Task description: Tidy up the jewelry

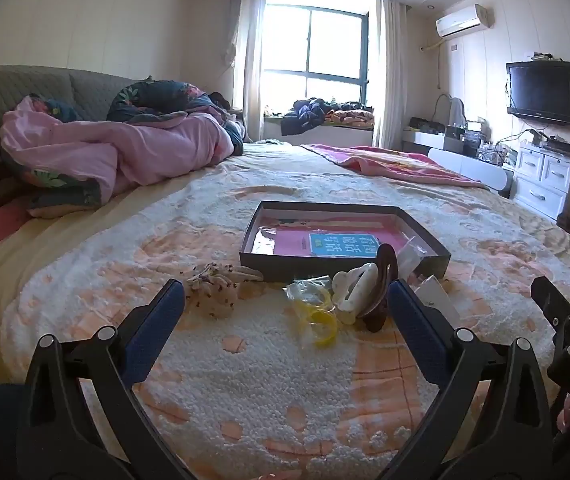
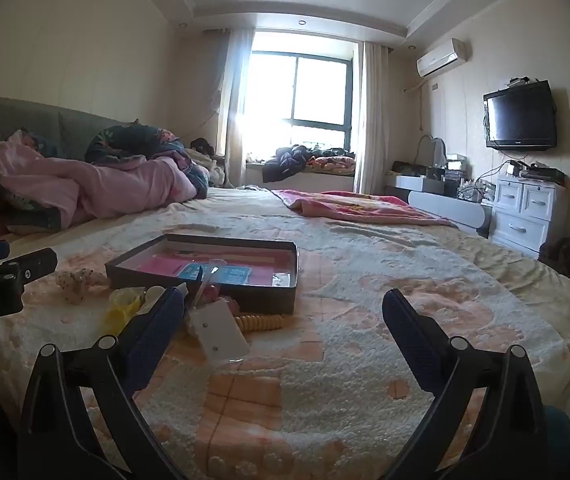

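Both grippers I hold hover over the bedspread [image 1: 265,380], jaws spread wide and empty. Ahead of my left gripper [image 1: 287,300], between its fingertips, lie yellow rings [image 1: 319,320], a white hair clip [image 1: 353,290] and a dark brown clip [image 1: 383,292]; a floral scrunchie [image 1: 215,292] sits beside the left finger. Beyond them rests the shallow grey box [image 1: 341,266]. My right gripper [image 2: 283,308] points past a clear packet [image 2: 219,330] and yellow beads [image 2: 261,322] lying near its left finger, in front of the box.
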`<state>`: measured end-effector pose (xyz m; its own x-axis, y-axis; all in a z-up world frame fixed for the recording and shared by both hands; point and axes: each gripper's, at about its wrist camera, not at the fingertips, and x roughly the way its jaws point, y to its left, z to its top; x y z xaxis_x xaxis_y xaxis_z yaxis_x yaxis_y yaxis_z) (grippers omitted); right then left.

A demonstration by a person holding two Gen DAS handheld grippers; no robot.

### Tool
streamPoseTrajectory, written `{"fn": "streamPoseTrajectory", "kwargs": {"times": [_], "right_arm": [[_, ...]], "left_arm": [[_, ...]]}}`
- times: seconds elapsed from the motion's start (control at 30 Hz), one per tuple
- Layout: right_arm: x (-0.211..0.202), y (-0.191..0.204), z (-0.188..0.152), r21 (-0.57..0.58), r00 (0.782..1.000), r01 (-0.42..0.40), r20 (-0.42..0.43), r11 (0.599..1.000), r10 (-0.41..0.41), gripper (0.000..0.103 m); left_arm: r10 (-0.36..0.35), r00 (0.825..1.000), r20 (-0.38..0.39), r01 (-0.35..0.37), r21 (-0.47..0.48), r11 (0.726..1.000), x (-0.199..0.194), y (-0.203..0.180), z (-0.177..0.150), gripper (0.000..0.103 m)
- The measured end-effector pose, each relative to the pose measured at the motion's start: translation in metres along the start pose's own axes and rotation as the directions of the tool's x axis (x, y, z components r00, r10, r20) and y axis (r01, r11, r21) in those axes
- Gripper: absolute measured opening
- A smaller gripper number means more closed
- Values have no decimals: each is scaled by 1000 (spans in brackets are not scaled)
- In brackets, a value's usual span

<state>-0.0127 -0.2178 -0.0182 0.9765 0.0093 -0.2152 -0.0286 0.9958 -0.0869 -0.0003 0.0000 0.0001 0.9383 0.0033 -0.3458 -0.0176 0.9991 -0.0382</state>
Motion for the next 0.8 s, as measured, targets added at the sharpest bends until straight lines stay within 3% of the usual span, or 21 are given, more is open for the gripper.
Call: {"fn": "streamPoseTrajectory", "kwargs": {"times": [0.8], "right_arm": [[2,1,2,-2,1000,-23,-11,1000,23,97]], "left_arm": [[2,1000,-18,-2,1,1000,1,0,-1,93]]}}
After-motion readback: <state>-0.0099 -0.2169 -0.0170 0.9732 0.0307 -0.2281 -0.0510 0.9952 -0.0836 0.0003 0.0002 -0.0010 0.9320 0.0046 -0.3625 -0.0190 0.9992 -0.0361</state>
